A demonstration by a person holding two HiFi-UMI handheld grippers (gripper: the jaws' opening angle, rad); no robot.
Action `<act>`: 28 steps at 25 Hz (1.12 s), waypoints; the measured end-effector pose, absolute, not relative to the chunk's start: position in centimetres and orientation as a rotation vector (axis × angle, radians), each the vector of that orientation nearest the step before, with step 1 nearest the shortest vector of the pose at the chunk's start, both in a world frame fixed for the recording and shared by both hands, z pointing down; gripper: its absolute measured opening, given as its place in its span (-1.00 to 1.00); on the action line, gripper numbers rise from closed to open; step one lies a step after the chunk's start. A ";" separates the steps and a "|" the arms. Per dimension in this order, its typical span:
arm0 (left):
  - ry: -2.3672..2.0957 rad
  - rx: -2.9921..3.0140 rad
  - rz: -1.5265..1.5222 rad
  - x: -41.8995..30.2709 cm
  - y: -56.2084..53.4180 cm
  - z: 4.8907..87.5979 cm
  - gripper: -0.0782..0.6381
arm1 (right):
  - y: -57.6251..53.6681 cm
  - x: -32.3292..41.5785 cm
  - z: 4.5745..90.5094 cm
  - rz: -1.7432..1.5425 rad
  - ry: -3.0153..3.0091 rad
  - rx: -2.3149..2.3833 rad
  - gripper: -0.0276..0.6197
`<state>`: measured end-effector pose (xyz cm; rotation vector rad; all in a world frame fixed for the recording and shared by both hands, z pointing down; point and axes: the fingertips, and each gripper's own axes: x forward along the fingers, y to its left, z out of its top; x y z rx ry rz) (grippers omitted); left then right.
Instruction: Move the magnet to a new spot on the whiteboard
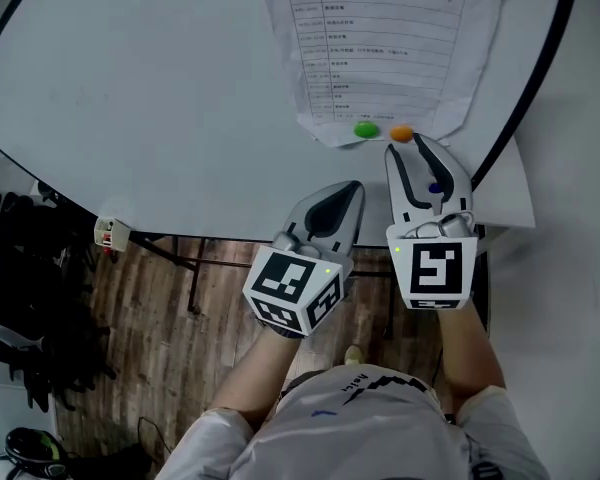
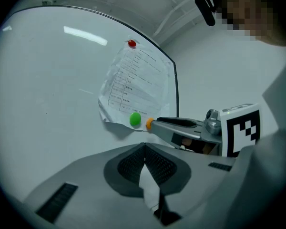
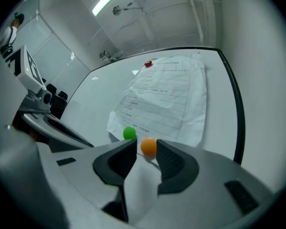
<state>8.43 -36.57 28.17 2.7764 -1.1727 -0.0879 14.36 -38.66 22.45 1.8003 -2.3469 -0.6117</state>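
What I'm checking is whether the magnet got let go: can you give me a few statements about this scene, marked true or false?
1. The right gripper has its jaws apart, with the orange magnet between their tips. True.
2. The left gripper holds the green magnet. False: its jaws are together on nothing, and the green magnet sits on the paper sheet.
3. A red magnet sits at the sheet's far edge. True.
4. The green and orange magnets are at opposite ends of the sheet. False: they sit side by side at its near edge.
5. The sheet lies on the whiteboard. True.
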 end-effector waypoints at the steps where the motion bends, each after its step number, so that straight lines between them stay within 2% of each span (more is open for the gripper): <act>1: -1.175 2.775 -0.087 8.4 -36.6 28.2 -0.75 | -38.8 14.3 22.5 -0.633 -2.310 1.794 -0.54; 28: -1.210 2.758 -0.088 6.9 -36.7 28.8 -0.75 | -40.5 14.4 22.6 -0.711 -2.086 1.891 -0.52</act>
